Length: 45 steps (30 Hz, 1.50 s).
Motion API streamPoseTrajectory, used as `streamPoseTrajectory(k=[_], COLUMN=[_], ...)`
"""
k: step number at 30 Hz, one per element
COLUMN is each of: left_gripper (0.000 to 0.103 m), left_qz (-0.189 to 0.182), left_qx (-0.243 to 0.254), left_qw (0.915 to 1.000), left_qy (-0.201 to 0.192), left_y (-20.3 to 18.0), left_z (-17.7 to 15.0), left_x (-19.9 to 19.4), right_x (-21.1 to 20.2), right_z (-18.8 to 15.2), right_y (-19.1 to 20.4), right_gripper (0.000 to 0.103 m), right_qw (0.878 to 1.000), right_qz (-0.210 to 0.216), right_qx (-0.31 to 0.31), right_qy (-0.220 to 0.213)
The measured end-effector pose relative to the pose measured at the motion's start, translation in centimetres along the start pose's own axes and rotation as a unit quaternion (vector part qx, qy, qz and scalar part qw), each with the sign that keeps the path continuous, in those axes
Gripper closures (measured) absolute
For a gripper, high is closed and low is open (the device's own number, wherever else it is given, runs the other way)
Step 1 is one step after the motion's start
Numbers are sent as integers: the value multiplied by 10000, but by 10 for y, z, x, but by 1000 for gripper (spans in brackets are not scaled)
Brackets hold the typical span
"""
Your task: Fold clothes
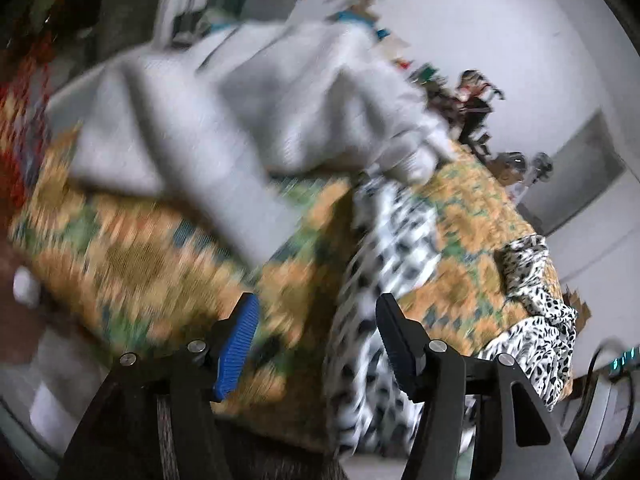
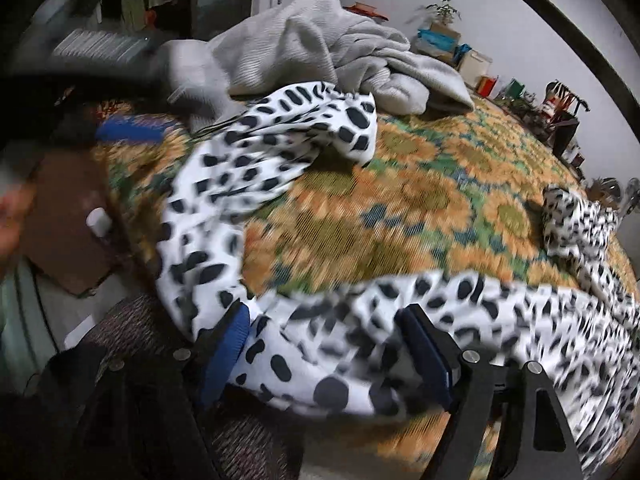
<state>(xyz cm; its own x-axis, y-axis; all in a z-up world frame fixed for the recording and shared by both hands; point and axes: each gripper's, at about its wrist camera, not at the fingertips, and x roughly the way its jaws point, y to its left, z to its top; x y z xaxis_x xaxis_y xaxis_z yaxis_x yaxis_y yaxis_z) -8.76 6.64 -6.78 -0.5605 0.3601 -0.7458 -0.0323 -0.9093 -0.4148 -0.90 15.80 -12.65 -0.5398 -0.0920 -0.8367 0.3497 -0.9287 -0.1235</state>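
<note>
Left tongs (image 1: 316, 344): wide open, empty, above the bed (image 1: 132, 256).
Right tongs (image 2: 324, 354): open, spotted garment (image 2: 256, 168) between the jaws.
Grey garment (image 2: 320, 48): heaped behind.

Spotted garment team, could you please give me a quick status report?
Left tongs open, empty, above the bed edge. Right tongs open, straddling the spotted garment, not clamped. Garment sprawled unfolded on the sunflower bedspread. Grey blanket heaped behind.

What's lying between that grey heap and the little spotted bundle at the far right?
Only bare sunflower-patterned bedcover lies between the grey garment and the small spotted bundle, in the right wrist view.
</note>
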Motion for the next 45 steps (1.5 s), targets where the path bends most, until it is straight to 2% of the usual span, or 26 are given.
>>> streamPoseTrajectory(k=[5,6,7,8,9,13,16,18,21,23,24,25,27,31,33,35,36,37,38,40,42,45], left_gripper=[41,49,84,99,102,102,102,102,100,83,62,45,35,35,35,35,46,76,84,89,90,91], left_qz=[-127,-61,104,301,368,501,891,1213,1645,1888,1925,1769,1298,1131,1376,1743,1929,1920,1785,1522,1254,841], left_qx=[290,356,380,375,312,0,-15,-74,17,243,276,256,360,1073,1684,1957,2046,1892,1583,967,348,-583], left_qw=[9995,9993,9992,9988,9988,9983,9955,9925,9852,9791,9777,9808,9888,9864,9739,9627,9574,9608,9691,9827,9913,9946], left_qy=[33,47,52,56,32,-293,-322,-137,475,719,795,777,647,515,652,671,656,643,631,432,189,-177], left_y=[-34,-37,-37,-34,-31,6,32,48,58,54,52,49,37,-2,-23,-27,-27,-20,-9,18,45,86], left_z=[22,25,26,27,28,26,21,18,18,22,25,28,33,37,31,24,22,23,27,37,47,62], left_x=[37,44,48,50,50,15,-6,-9,1,1,-2,-9,-21,-27,-11,10,19,22,21,4,-17,-47], right_x=[-12,-15,-17,-18,-19,-20,-16,-14,-13,-12,-12,-13,-15,-17,-17,-17,-18,-20,-22,-27,-28,-29], right_z=[-6,-8,-8,-9,-9,-8,0,6,11,12,11,9,5,-1,-2,-3,-3,-4,-5,-7,-8,-8], right_y=[-16,-19,-23,-27,-30,-40,-39,-35,-28,-25,-23,-23,-23,-28,-29,-29,-29,-29,-29,-30,-32,-35], right_gripper=[22,22,22,22,21,21,21,21,21,21,21,21,21,21,21,21,21,21,21,21,20,20], right_qw=[9992,9989,9987,9985,9983,9982,9981,9981,9983,9985,9985,9983,9980,9975,9971,9969,9968,9967,9965,9962,9959,9954], right_qz=[168,202,154,71,-18,-192,-213,-233,-284,-362,-429,-487,-549,-509,-495,-501,-507,-516,-536,-605,-661,-695], right_qx=[358,429,489,544,576,570,568,557,480,377,321,295,310,499,569,600,617,625,630,605,598,640], right_qy=[-3,-3,-11,-23,-41,-74,-86,-117,-152,-134,-109,-84,-40,2,-10,-25,-39,-56,-81,-157,-146,-125])
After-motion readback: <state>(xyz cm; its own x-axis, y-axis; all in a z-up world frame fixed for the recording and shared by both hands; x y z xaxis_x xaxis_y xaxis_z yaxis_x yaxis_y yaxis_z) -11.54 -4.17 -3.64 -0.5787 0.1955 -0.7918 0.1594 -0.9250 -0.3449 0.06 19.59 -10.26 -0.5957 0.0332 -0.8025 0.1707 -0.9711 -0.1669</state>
